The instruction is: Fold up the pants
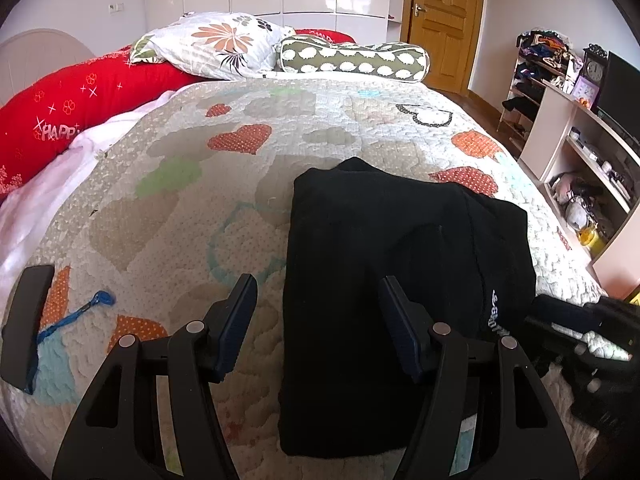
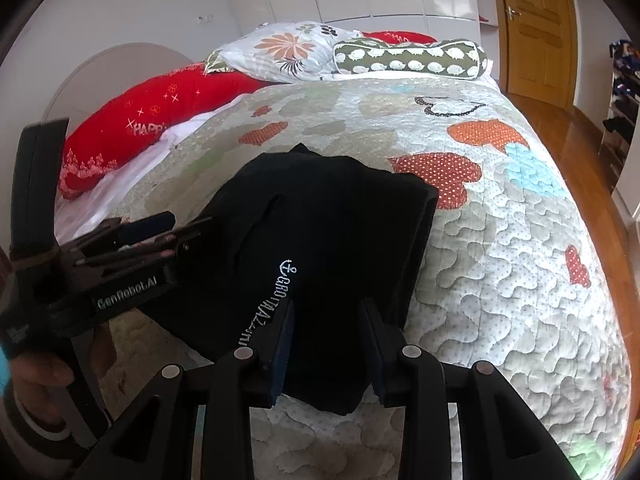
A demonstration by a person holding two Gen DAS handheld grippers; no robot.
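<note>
The black pants (image 1: pixel 384 264) lie folded into a compact rectangle on the quilted bedspread (image 1: pixel 192 200), with white lettering on one edge (image 2: pixel 280 300). My left gripper (image 1: pixel 318 292) is open, above the near left edge of the pants, holding nothing. My right gripper (image 2: pixel 328 316) is open, its fingers standing over the near edge of the pants (image 2: pixel 332 232), empty. The left gripper also shows in the right wrist view (image 2: pixel 132 240) at the left side of the pants. The right gripper shows at the far right of the left wrist view (image 1: pixel 592 332).
Pillows (image 1: pixel 216 44), a bolster (image 1: pixel 352 58) and a red cushion (image 1: pixel 80 100) lie at the head of the bed. A black flat object (image 1: pixel 28 320) and blue thread (image 1: pixel 80 312) lie on the quilt at left. Shelves (image 1: pixel 580 132) stand right of the bed.
</note>
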